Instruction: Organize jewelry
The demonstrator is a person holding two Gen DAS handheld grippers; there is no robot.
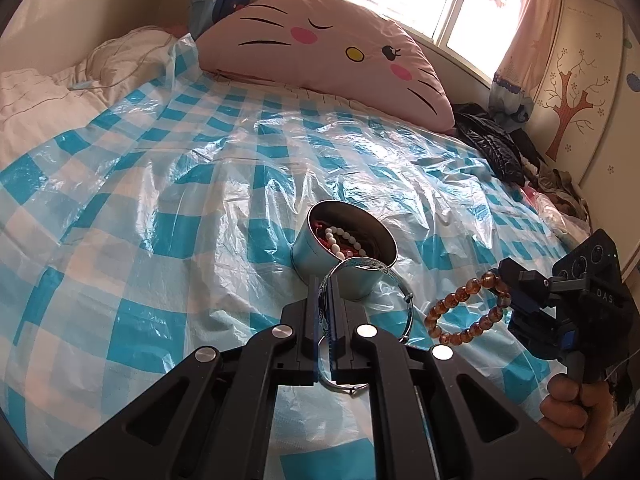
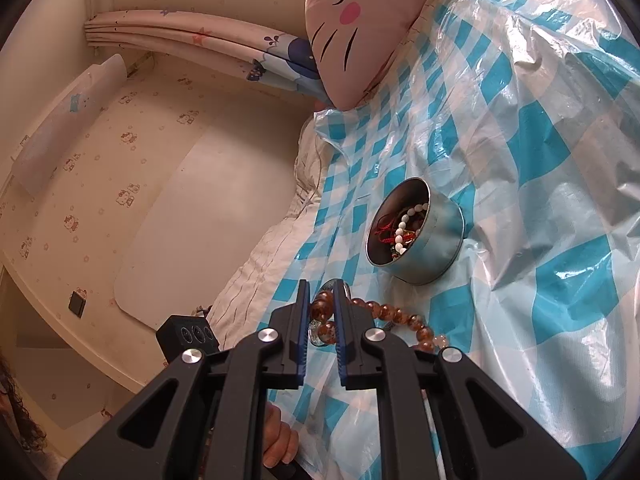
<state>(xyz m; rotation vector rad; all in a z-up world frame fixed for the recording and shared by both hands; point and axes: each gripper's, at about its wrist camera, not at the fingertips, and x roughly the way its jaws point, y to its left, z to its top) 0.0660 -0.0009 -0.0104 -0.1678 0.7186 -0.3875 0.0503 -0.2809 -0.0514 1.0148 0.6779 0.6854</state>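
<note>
A round metal tin (image 1: pixel 320 268) (image 2: pixel 436 252) stands open on the checked plastic sheet, holding a white bead string and red cords. My left gripper (image 1: pixel 324 282) is shut on a silver bangle (image 1: pixel 362 263), whose ring hangs just in front of the tin's near rim. To the right of the tin, my right gripper (image 1: pixel 505 288) (image 2: pixel 322 292) is shut on an amber bead bracelet (image 1: pixel 460 312) (image 2: pixel 400 316), held above the sheet with the loop dangling from the pads. A hand (image 1: pixel 568 404) grips its handle.
The blue-and-white checked plastic sheet (image 1: pixel 160 184) covers the bed. A pink cat-face pillow (image 1: pixel 332 44) lies at the head, a white quilt (image 1: pixel 48 92) at the left and dark clothes (image 1: pixel 492 140) at the right edge. A wardrobe (image 1: pixel 576 92) stands beyond.
</note>
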